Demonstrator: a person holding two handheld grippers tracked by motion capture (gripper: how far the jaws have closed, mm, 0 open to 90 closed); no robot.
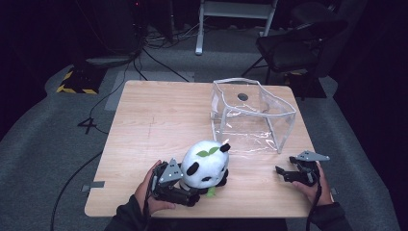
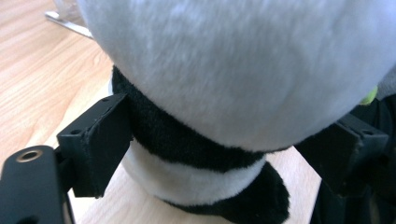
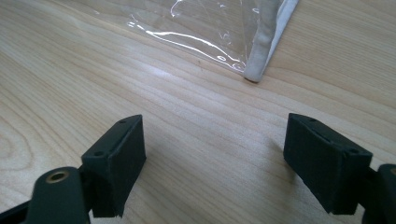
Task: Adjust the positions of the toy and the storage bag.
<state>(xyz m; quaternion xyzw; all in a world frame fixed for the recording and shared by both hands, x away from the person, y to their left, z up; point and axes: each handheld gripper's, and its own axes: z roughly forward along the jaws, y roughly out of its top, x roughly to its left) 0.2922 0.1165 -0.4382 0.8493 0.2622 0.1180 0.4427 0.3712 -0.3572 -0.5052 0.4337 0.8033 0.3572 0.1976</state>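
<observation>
A plush panda point(image 1: 207, 163) with a white head, black ears and a green leaf on top sits near the table's front edge. My left gripper point(image 1: 192, 192) is open, and its jaws stand on either side of the panda's body point(image 2: 205, 154), just under the head. The left jaw touches the black band; the right jaw sits beside the head's underside. My right gripper point(image 1: 283, 174) rests low over the bare wood at the front right, open with nothing between its jaws point(image 3: 215, 149). A clear plastic bag point(image 1: 250, 115) with white trim stands open behind the panda.
The wooden table point(image 1: 154, 115) has bare surface on its left half. The bag's white-edged corner point(image 3: 261, 51) lies just ahead of my right gripper. A chair point(image 1: 298, 43) and floor cables point(image 1: 120, 77) lie beyond the table.
</observation>
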